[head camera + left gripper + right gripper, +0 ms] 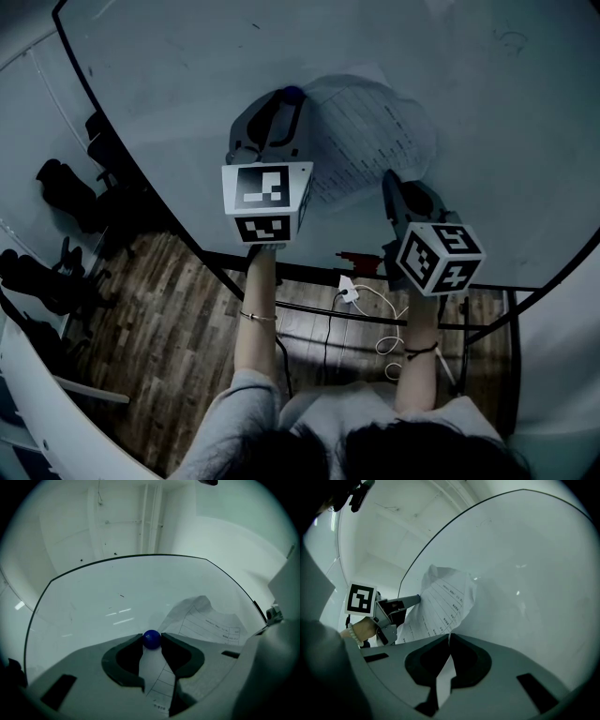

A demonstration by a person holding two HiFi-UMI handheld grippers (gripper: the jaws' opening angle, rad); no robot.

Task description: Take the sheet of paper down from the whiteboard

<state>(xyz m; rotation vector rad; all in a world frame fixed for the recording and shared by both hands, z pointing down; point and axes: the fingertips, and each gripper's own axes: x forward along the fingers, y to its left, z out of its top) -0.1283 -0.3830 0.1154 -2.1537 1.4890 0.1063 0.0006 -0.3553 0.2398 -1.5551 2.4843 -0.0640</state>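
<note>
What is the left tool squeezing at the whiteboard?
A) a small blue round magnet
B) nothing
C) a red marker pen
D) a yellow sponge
A: the left tool is shut on the small blue round magnet atop the white printed paper sheet.

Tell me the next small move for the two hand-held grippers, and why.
Probably draw the left hand-held gripper straight back from the whiteboard with the blue ball magnet. Its jaws are shut on that magnet, seemingly the only thing pinning the crumpled sheet of paper, and the right hand-held gripper is shut on the sheet's edge, so it should come free without dropping.
</note>
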